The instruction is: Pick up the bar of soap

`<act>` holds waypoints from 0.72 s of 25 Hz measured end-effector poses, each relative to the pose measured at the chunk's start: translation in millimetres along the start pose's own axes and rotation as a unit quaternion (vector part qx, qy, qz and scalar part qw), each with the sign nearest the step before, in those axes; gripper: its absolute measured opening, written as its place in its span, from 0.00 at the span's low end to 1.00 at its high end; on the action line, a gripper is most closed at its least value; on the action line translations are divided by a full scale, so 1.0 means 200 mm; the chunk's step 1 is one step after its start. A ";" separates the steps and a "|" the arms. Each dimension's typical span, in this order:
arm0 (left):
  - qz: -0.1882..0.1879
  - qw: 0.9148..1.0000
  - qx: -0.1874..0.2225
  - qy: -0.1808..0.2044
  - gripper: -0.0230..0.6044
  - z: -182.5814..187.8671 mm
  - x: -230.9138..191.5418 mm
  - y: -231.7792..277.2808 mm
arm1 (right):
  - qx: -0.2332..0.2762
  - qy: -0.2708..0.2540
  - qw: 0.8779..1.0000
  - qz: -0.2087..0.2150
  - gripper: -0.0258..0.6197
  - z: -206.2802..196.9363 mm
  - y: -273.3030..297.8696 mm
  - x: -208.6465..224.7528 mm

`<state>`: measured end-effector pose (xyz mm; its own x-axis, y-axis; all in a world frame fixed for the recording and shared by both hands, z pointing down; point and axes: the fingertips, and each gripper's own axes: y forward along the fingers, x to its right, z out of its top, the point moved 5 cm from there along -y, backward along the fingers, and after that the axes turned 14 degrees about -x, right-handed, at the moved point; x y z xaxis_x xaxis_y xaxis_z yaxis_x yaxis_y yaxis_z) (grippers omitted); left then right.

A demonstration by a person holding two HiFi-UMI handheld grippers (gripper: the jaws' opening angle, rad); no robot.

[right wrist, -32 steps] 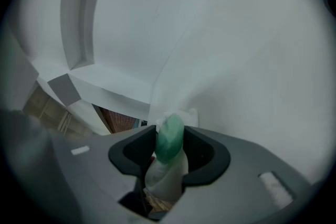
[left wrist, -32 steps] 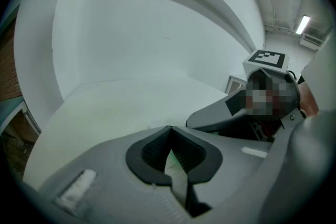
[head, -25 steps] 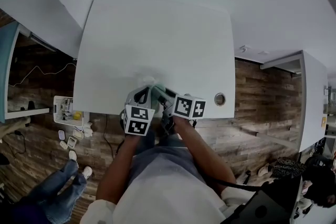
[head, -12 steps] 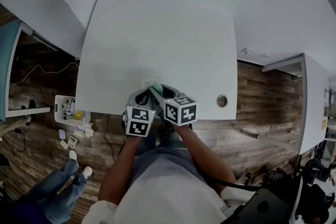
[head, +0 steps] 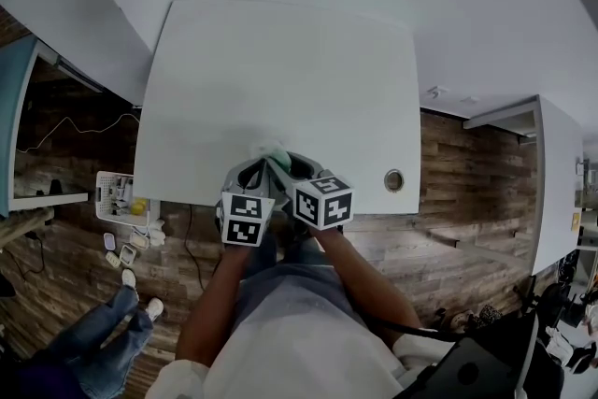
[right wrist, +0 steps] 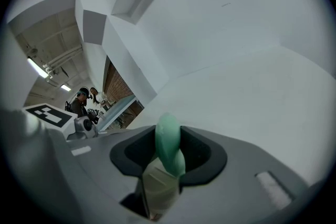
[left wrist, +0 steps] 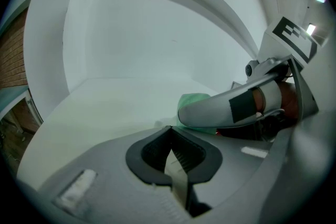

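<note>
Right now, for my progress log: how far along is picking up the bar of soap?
Done: the right gripper is clamped on the green bar of soap. In hand: it is near the front edge of the white table; whether it is off the surface I cannot tell. Left: lifting it clear. The left gripper is shut, empty.

A mint-green bar of soap (right wrist: 168, 139) in the grey right tool (right wrist: 167, 157), over a plain white table (head: 280, 61). The left tool (left wrist: 170, 159) is grey too; both bear black-and-white square-patterned cubes (head: 323, 201).
</note>
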<state>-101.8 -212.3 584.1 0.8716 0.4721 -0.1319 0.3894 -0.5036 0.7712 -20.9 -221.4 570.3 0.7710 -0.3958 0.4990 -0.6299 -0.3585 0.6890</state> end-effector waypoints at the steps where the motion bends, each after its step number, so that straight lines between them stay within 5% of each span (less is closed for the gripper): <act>1: 0.000 1.000 0.003 -0.001 0.04 0.01 0.00 -0.01 | 0.002 -0.001 1.000 0.001 0.25 0.01 -0.01 0.00; 18: 0.007 0.996 0.085 -0.028 0.04 0.18 -0.01 -0.23 | 0.050 -0.049 0.998 0.004 0.25 0.15 -0.21 -0.11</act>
<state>-110.2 -215.9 527.1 0.8911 0.4248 -0.1598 0.4172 -0.6278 0.6572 -14.7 -222.5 514.0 0.7562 -0.4778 0.4471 -0.6460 -0.4362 0.6265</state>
